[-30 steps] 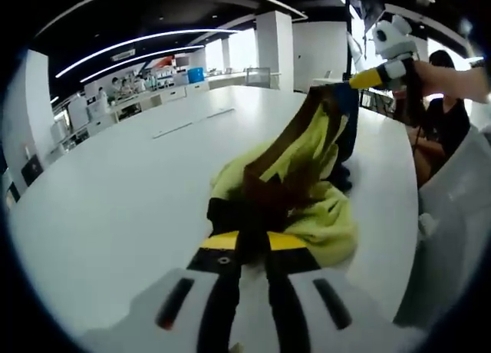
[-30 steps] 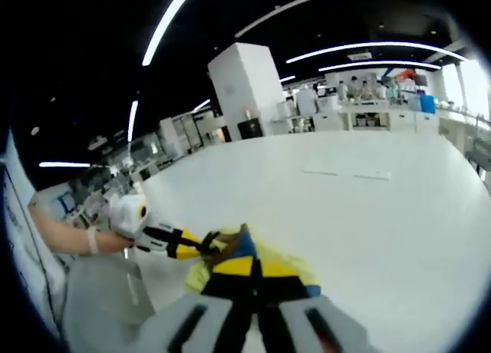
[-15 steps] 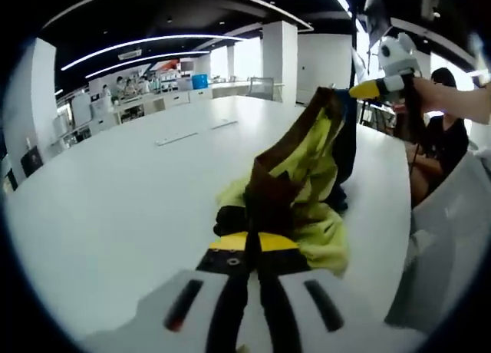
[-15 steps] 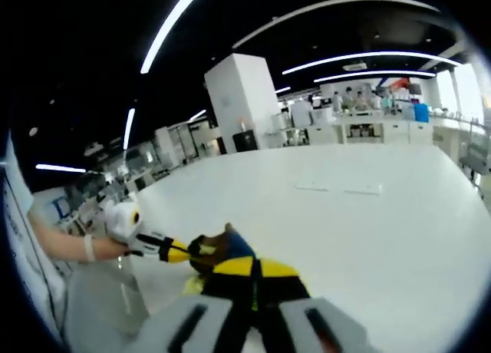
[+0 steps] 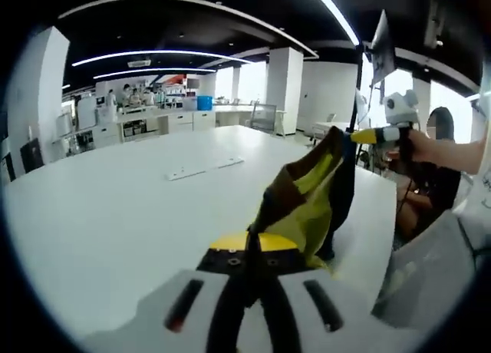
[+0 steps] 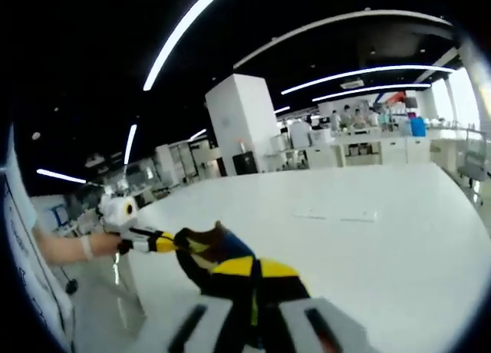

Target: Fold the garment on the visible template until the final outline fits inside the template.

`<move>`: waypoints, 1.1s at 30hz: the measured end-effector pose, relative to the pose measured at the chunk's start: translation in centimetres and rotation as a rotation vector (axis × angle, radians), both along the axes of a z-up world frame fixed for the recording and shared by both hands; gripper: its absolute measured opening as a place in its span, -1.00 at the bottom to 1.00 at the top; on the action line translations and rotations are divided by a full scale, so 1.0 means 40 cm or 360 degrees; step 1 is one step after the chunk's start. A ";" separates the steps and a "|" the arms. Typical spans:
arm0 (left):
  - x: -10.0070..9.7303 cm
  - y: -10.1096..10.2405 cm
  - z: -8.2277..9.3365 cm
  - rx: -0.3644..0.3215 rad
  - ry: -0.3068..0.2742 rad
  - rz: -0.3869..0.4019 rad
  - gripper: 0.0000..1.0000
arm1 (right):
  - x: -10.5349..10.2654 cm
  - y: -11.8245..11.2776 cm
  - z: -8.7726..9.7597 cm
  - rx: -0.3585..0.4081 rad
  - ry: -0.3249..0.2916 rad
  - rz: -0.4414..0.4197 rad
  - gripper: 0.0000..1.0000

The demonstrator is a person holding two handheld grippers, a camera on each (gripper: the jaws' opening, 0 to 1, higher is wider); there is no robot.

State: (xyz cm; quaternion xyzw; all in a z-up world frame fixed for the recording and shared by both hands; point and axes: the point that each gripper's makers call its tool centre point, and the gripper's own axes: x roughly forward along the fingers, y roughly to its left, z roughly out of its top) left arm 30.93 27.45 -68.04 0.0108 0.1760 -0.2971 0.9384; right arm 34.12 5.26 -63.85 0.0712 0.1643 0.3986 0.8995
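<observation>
The garment (image 5: 307, 199), yellow-green with brown and navy parts, hangs in the air, stretched between the two grippers above the white table (image 5: 115, 215). My left gripper (image 5: 253, 255) is shut on its near end, with cloth running up from the yellow jaw tips. My right gripper (image 5: 367, 136), held by a hand at the upper right, is shut on the far top corner. In the right gripper view, that gripper (image 6: 253, 280) clamps the bunched cloth (image 6: 211, 253), and the left gripper (image 6: 157, 242) holds the other end at the left.
Two flat pale strips (image 5: 203, 169) lie on the table's middle, and the strips (image 6: 337, 215) also show in the right gripper view. A person (image 5: 437, 176) sits past the table's right edge. A white pillar (image 6: 242, 123) and benches stand far behind.
Both grippers have risen, lifting the garment off the table. It lay heaped a second ago and now hangs taut between them. Both views have tilted up.
</observation>
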 end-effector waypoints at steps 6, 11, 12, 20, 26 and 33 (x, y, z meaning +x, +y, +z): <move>0.006 -0.002 0.127 -0.0069 -0.0113 -0.0046 -1.00 | -0.009 -0.012 0.111 0.0161 -0.0087 -0.0019 -1.00; 0.019 0.023 0.224 -0.0114 -0.0220 -0.0043 -1.00 | -0.026 -0.008 0.196 0.0149 -0.0216 0.0021 -1.00; 0.021 0.024 0.244 -0.0105 -0.0253 -0.0050 -1.00 | -0.027 -0.006 0.207 0.0143 -0.0235 0.0025 -1.00; 0.049 0.036 0.350 -0.0141 -0.0364 -0.0040 -1.00 | -0.014 -0.004 0.309 0.0268 -0.0339 0.0021 -1.00; 0.074 0.038 0.412 -0.0166 -0.0428 -0.0033 -1.00 | 0.004 0.002 0.351 0.0301 -0.0393 0.0010 -1.00; 0.164 0.037 0.376 -0.0215 -0.0380 0.0038 -1.00 | 0.080 0.024 0.319 0.0255 -0.0375 -0.0049 -1.00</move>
